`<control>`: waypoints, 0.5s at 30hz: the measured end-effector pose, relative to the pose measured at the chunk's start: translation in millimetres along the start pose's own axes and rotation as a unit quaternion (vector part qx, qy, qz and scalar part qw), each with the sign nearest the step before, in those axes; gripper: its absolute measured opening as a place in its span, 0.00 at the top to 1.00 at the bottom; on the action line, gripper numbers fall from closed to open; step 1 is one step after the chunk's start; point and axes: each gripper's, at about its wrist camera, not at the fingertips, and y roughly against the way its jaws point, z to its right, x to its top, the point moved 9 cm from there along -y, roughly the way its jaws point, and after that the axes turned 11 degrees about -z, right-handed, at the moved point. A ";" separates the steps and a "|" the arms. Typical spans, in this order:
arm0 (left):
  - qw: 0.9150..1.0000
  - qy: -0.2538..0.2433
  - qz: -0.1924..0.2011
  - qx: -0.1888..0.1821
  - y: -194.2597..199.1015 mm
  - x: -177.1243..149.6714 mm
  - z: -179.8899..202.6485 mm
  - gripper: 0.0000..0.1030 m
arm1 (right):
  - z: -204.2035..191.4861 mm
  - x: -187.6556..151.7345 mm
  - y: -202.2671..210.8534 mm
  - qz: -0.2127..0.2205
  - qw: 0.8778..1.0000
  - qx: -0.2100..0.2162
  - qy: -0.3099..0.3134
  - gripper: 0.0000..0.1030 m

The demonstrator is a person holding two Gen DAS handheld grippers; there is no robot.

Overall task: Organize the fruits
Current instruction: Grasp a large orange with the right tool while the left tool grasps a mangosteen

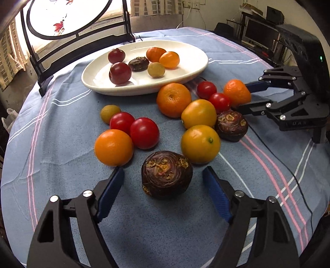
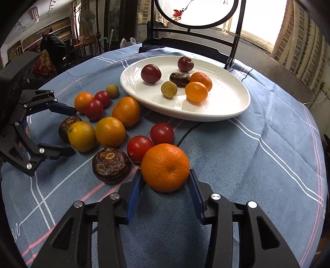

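Note:
A white oval plate (image 1: 191,68) (image 2: 231,111) holds two dark red plums, a water chestnut, two orange fruits and a small yellow fruit. Loose tangerines, red tomatoes, yellow-orange fruits and water chestnuts lie on the cloth in front of it. My left gripper (image 1: 164,175) (image 2: 75,133) is open, its fingers either side of a dark water chestnut (image 1: 166,174) (image 2: 65,128) without touching. My right gripper (image 2: 165,175) (image 1: 240,96) has its blue pads against both sides of a tangerine (image 2: 165,167) (image 1: 237,91) that rests on the cloth.
The round table wears a blue cloth (image 1: 61,144) (image 2: 257,165) with pink and white stripes. A black stand with a round painted screen (image 1: 68,18) (image 2: 196,12) stands behind the plate. A black cable (image 1: 274,148) crosses the cloth. Desks and clutter lie beyond the table.

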 end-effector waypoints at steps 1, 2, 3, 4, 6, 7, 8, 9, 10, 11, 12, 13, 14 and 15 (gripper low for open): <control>1.000 0.000 -0.002 -0.007 -0.4 0.4 1.3 0.40 | 0.8 -0.8 0.5 0.001 1.000 0.002 -0.003 0.57; 1.000 0.000 -0.002 -0.011 -0.4 0.9 2.7 0.47 | 2.3 -1.4 1.2 0.002 1.000 0.003 -0.007 0.58; 1.000 -0.003 -0.001 -0.013 0.5 1.0 4.8 0.51 | 4.0 -2.3 2.2 0.004 1.000 0.004 -0.012 0.58; 1.000 -0.007 0.002 -0.007 1.9 1.0 5.9 0.57 | 5.8 -3.1 3.7 0.007 1.000 0.006 -0.017 0.58; 1.000 -0.008 0.004 -0.008 5.0 -0.1 8.1 0.57 | 8.4 -4.7 7.9 0.013 1.000 0.007 -0.023 0.58; 1.000 -0.007 0.007 -0.012 7.9 -0.7 8.9 0.57 | 9.7 -5.3 10.2 0.017 0.999 0.009 -0.027 0.58; 1.000 -0.008 0.012 -0.012 11.2 -1.2 9.5 0.57 | 10.7 -6.1 13.3 0.021 0.999 0.011 -0.031 0.58; 1.000 -0.010 0.017 -0.011 14.7 -1.6 10.3 0.57 | 11.8 -6.8 16.0 0.024 0.999 0.013 -0.034 0.58; 1.000 -0.011 0.021 -0.011 18.4 -1.7 11.1 0.57 | 12.9 -7.1 18.0 0.027 0.999 0.014 -0.037 0.59; 1.000 -0.011 0.025 -0.011 22.3 -1.8 11.3 0.57 | 13.8 -7.7 19.9 0.029 0.999 0.014 -0.039 0.59; 0.999 -0.010 0.029 -0.011 26.2 -1.5 10.7 0.57 | 14.5 -8.3 21.8 0.031 0.999 0.014 -0.040 0.59; 0.999 -0.008 0.034 -0.008 30.5 -0.4 9.8 0.57 | 14.7 -8.6 23.3 0.033 0.998 0.017 -0.042 0.59; 0.999 -0.007 0.040 -0.006 34.8 1.5 8.8 0.57 | 15.0 -8.4 24.2 0.034 0.998 0.018 -0.043 0.59; 0.999 -0.005 0.046 -0.003 39.2 4.3 7.6 0.57 | 15.8 -8.1 25.7 0.036 0.998 0.015 -0.043 0.59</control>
